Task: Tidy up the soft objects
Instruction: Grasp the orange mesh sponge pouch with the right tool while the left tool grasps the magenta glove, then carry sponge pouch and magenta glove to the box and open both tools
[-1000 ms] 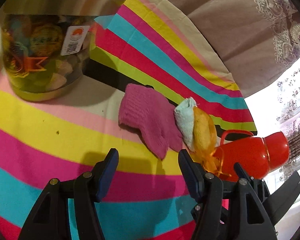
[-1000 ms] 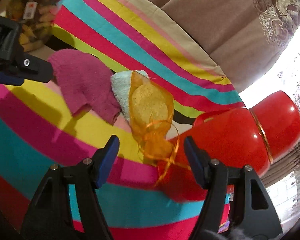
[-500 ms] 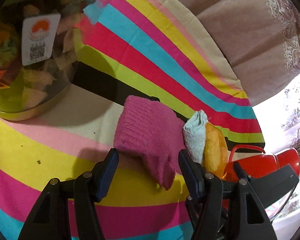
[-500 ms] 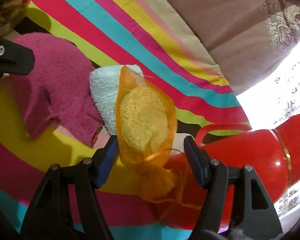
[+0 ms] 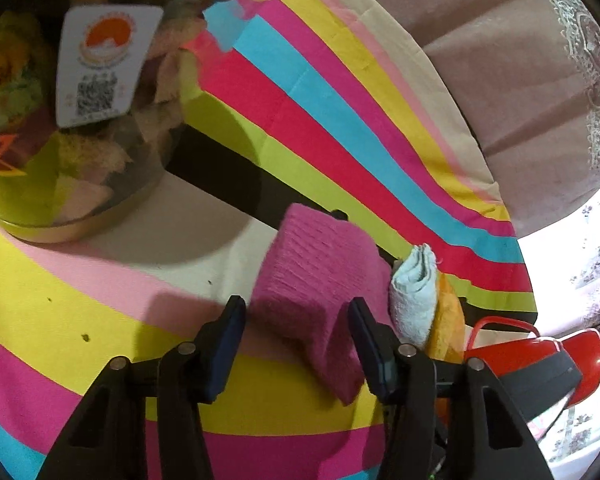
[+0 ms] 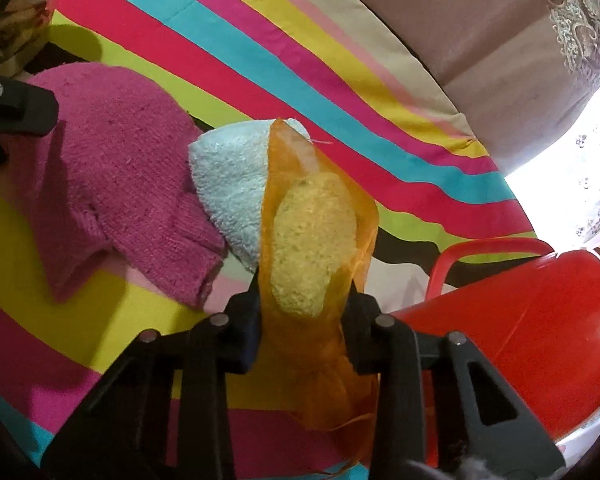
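Both grippers closing: right gripper (image 6: 304, 300) squeezes the orange mesh pouch (image 6: 312, 240), left gripper (image 5: 296, 336) straddles the pink knitted glove (image 5: 320, 280) mid-tablecloth (image 5: 100, 304), grip unclear.

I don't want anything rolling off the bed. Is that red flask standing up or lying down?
Lying down. The red flask rests on its side on the striped cloth, handle up, beside the orange mesh bag.
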### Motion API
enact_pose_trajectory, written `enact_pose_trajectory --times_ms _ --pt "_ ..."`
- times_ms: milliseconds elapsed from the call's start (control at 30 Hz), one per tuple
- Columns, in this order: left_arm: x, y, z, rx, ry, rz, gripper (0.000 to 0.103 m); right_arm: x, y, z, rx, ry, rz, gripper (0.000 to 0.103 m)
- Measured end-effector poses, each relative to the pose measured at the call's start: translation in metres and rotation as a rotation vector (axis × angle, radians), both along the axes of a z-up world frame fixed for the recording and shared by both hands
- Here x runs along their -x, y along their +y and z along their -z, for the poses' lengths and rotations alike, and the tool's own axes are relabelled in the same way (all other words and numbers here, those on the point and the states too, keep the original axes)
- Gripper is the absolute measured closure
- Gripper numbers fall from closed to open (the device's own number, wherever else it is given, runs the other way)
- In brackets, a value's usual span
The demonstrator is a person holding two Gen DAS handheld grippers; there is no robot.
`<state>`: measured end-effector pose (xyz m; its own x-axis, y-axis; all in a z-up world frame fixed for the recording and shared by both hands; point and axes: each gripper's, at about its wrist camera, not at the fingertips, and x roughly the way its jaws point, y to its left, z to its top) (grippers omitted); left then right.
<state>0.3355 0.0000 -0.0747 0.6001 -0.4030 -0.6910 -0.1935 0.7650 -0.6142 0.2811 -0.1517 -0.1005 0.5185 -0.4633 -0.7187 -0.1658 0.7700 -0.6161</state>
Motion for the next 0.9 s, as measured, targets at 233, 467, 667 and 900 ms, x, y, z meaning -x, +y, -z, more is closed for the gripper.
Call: enact_pose_trajectory --times_ms 233,467,667,900 --pt "-0.005 -0.001 0.004 -0.023 -0.009 0.026 0.072 0.012 -0.003 -0.014 -0.038 -0.031 -0.009 0.07" --pt "0.006 -0.001 -0.011 -0.046 -0.059 0.029 0.078 0.026 -0.011 -0.037 -0.084 -0.069 -0.006 0.07" --pt "0.02 0.001 -0.024 -0.057 -0.108 0.023 0.086 0.038 -0.013 -0.056 -0.163 -0.079 -0.012 0.07" --pt "0.037 0.006 -0.035 -0.042 -0.143 0.028 0.088 0.048 -0.018 -0.074 -0.339 -0.03 -0.004 0.07"
